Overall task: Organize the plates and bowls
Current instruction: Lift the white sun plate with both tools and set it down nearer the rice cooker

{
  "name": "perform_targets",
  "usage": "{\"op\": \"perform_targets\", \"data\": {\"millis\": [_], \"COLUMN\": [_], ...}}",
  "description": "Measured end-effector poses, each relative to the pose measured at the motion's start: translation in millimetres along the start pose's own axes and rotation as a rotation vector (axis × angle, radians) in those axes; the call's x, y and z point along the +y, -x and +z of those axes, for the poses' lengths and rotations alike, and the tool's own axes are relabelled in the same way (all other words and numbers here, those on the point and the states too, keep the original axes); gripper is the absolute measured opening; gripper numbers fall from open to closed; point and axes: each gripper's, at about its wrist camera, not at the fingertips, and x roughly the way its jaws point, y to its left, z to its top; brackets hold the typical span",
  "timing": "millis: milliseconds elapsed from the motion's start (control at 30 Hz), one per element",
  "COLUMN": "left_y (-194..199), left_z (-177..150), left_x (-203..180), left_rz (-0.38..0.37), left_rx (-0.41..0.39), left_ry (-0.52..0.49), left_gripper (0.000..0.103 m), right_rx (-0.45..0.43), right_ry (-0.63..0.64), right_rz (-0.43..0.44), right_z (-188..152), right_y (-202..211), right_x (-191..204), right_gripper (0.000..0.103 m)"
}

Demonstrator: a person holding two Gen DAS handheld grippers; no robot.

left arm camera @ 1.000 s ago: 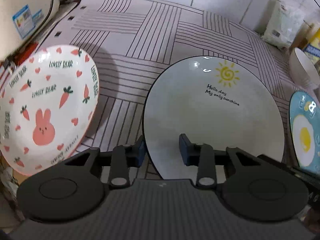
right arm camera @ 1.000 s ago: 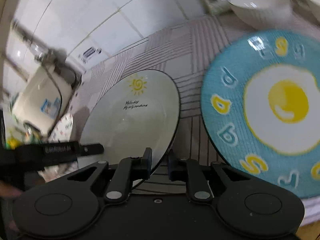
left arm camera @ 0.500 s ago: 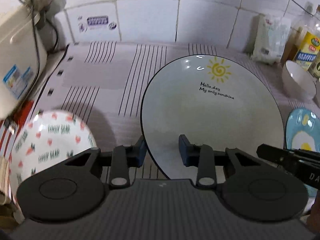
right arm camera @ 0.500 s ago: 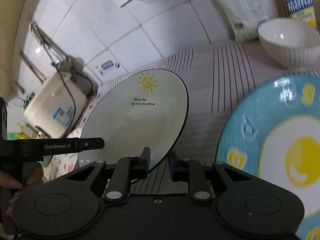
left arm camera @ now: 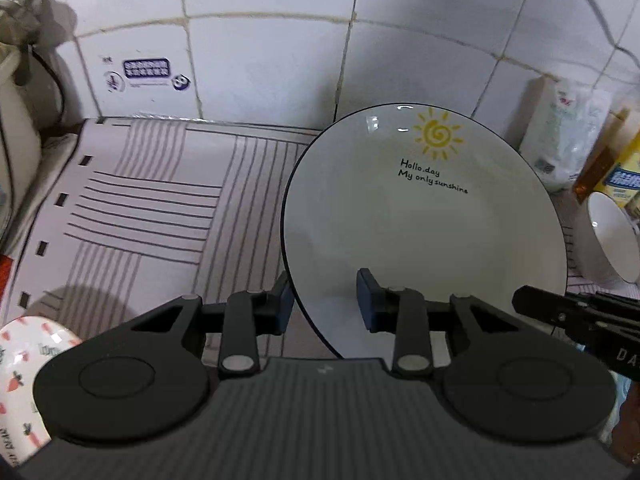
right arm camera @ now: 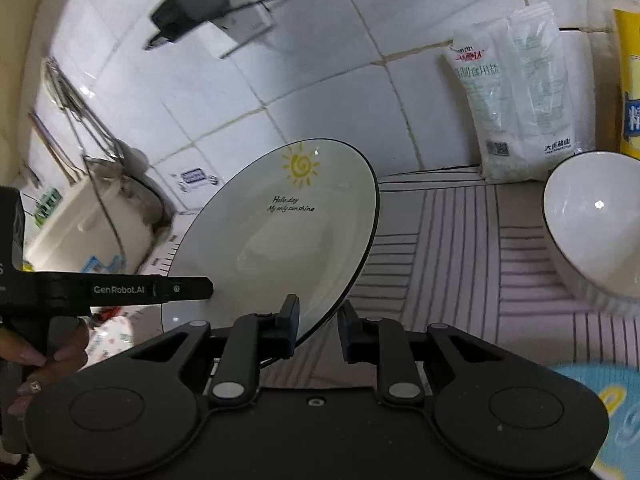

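A white plate with a black rim, a yellow sun and the words "Hello day" (left arm camera: 424, 216) is held tilted up off the striped counter; it also shows in the right wrist view (right arm camera: 280, 236). My left gripper (left arm camera: 324, 304) is shut on its near left rim. My right gripper (right arm camera: 318, 328) is shut on its right rim. A white bowl (right arm camera: 596, 228) stands on the counter to the right, also in the left wrist view (left arm camera: 612, 236). A carrot-and-rabbit plate (left arm camera: 20, 380) lies at lower left. A blue egg plate (right arm camera: 608, 412) lies at lower right.
The tiled wall (left arm camera: 260, 48) is close behind the plate. A white salt bag (right arm camera: 516, 96) and a yellow carton (right arm camera: 630, 80) stand against it on the right. A cream appliance (left arm camera: 12, 148) stands at the left. The striped mat (left arm camera: 152, 208) covers the counter.
Both grippers have lifted the sun plate and tilted it up toward the wall. The carrot plate and the blue egg plate have slid down to the frame edges.
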Motion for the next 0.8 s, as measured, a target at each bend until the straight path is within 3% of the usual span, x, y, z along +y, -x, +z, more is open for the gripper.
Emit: {"op": "perform_targets", "data": {"millis": [233,400,500,600,800], "left_y": [-32.7,-34.6,-22.9,2.0,58.0], "left_z": [2.4,5.1,5.6,1.2,-4.2], "left_x": [-6.0,-11.4,-15.1,-19.1,-37.2], "left_rz": [0.014,0.046,0.044,0.022,-0.027], "left_rx": [0.103,0.147,0.154,0.111,0.059], "left_ry": [0.027,0.043,0.052,0.022,0.003], "left_gripper": [0.032,0.032,0.033,0.039,0.045], "right_rx": [0.056,0.095,0.110,0.093,-0.006], "right_ry": [-0.017,0.027,0.020,0.071,0.070], "right_rz": [-0.056,-0.125,-0.158,-0.182,-0.154], "right_z": [6.4,5.6,5.7,6.0,5.8], "right_y": [-28.6,-41.3,-40.1,-26.8,37.8], "right_x": [-20.7,-18.1,-12.8,-1.5,8.2], "right_gripper": [0.025,0.026,0.030,0.036,0.044]}}
